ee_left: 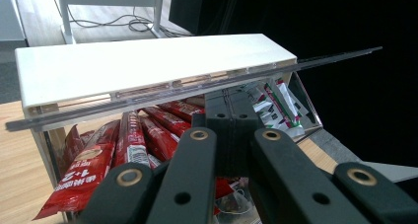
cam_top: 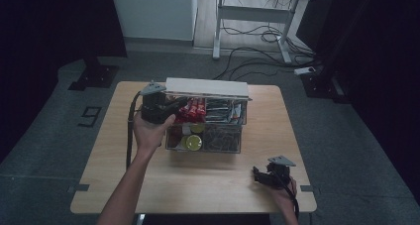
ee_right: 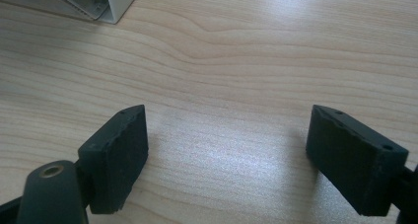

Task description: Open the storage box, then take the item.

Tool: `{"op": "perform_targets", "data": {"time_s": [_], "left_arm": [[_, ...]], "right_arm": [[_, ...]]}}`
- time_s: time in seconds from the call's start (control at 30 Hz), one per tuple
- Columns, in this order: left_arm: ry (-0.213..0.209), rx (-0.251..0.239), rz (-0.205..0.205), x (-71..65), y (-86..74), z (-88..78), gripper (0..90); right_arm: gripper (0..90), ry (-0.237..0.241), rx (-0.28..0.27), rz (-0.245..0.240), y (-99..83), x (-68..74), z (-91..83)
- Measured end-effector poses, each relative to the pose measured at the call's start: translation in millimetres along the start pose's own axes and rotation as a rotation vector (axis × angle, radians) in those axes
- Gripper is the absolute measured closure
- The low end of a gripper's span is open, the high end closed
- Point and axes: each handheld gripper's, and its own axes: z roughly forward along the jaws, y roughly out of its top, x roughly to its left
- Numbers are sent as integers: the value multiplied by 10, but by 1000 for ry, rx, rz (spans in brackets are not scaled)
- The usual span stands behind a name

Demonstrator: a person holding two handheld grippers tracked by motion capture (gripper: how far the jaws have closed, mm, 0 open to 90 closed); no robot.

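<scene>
A: How many hand-held grippers, and how do their jaws stand?

B: Two. The left hand-held gripper (cam_top: 176, 106) is at the far left corner of the clear organiser box (cam_top: 233, 149), its jaws pressed together with nothing between them; in the left gripper view they point in under the raised lid (ee_left: 148, 66). The right hand-held gripper (cam_top: 256, 174) is low over the counter (cam_top: 213, 180) at the near right, jaws spread wide apart and empty, with bare wood between them in the right gripper view.

A: And the hands?

B: Two, one on each gripper. The left hand (cam_top: 148, 133) comes in on a bare forearm; the right hand (cam_top: 283, 193) is at the near right edge.

A: What is in the box?

B: One box, in the middle of the counter toward the far side, with one white lid standing open along its far edge. Red stick packets (ee_left: 133, 140) lie in the far left compartment, just beside the left jaws; at least four, though I cannot count them exactly. White and green sachets (ee_left: 276, 103) fill the far right compartment. Two yellow-green round things (cam_top: 193, 141) sit in the near left compartment. The near right one holds a tangle I cannot make out.

A: Beyond the counter?

B: One white desk frame (cam_top: 247, 12) on the floor, with loose cables (cam_top: 257, 51) beneath it.
</scene>
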Motion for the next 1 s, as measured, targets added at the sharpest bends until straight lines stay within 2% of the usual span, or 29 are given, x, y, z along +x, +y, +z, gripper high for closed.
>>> {"op": "perform_targets", "data": {"time_s": [0.23,0.57,0.73,1.0], "left_arm": [[0,1,2,6,-7,4,900],[-5,4,7,18,-8,23,899],[-9,6,6,25,-5,22,898],[-8,7,7,25,5,10,899]], "right_arm": [[172,-4,-1,2,-1,-1,-3],[283,-5,-18,5,14,34,-36],[305,17,-69,9,118,89,-150],[344,55,-173,8,438,184,-430]]}}
